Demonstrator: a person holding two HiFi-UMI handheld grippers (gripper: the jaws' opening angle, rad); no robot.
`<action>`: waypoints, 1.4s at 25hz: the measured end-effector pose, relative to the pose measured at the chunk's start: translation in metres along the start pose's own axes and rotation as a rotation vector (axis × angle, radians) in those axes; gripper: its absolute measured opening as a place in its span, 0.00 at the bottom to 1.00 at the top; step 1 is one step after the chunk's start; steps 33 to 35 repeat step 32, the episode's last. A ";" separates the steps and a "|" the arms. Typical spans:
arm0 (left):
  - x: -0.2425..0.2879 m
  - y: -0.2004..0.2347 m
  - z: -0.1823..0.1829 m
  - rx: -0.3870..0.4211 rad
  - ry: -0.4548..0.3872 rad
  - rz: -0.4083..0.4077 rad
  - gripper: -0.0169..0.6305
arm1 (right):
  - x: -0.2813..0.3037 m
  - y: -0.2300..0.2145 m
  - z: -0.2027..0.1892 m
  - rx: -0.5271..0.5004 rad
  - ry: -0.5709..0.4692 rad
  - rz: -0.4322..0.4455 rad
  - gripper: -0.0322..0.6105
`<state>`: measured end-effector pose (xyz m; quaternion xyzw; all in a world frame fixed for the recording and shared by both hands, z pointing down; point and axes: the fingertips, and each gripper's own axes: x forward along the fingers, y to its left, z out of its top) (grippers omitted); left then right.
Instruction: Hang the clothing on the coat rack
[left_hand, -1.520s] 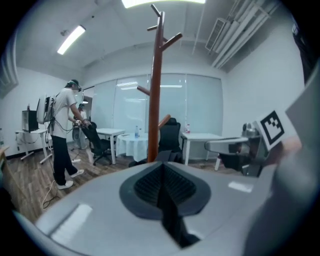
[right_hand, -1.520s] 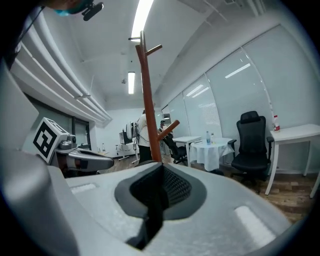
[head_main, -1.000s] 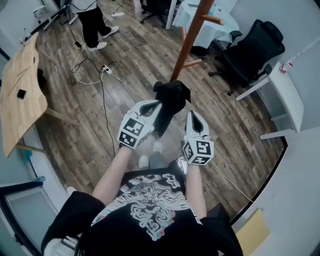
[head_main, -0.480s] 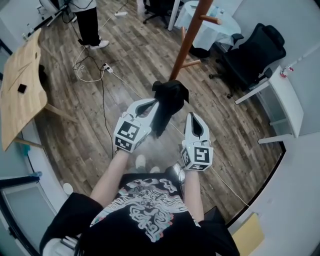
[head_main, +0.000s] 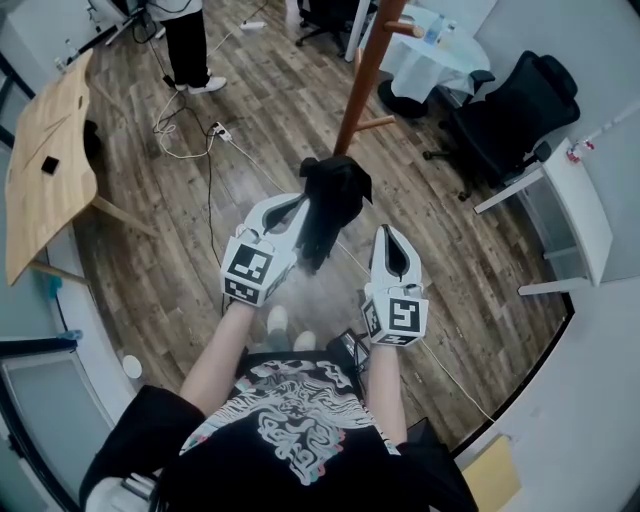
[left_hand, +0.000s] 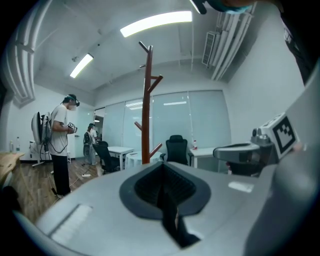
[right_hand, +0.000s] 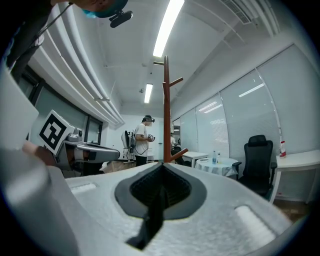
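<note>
A plank-floored office fills the head view. The wooden coat rack (head_main: 362, 80) rises at upper centre, a black office chair (head_main: 505, 110) sits at upper right, a tilted wooden table (head_main: 45, 170) runs along the left edge, and cables (head_main: 205, 150) trail over the floor at upper left.

The left gripper (head_main: 298, 204), jaws pressed together, appears to pinch the black clothing (head_main: 330, 200). It hangs bunched in mid-frame, near the rack's pole but apart from it. The right gripper (head_main: 386, 232) is closed with nothing between its jaws, just to the right of the garment.

To hang it well, the person would likely lift the pinched fold above a peg (head_main: 377, 124). The free gripper could spread a loop, which should go fully over the peg's tip before release.

Open floor lies ahead of the person. The chair at right and the cables at left limit the room for sidestepping.
</note>
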<state>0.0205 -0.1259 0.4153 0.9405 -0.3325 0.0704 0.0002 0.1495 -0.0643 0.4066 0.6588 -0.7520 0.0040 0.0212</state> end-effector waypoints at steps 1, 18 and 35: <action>-0.001 -0.002 0.001 0.005 -0.001 0.005 0.01 | -0.001 -0.001 0.000 0.002 -0.002 0.003 0.05; -0.022 -0.032 0.001 0.017 0.012 0.053 0.01 | -0.032 -0.009 -0.007 0.025 0.002 0.030 0.05; -0.027 -0.030 0.004 0.013 -0.005 0.096 0.01 | -0.035 -0.023 -0.003 0.032 -0.029 0.027 0.05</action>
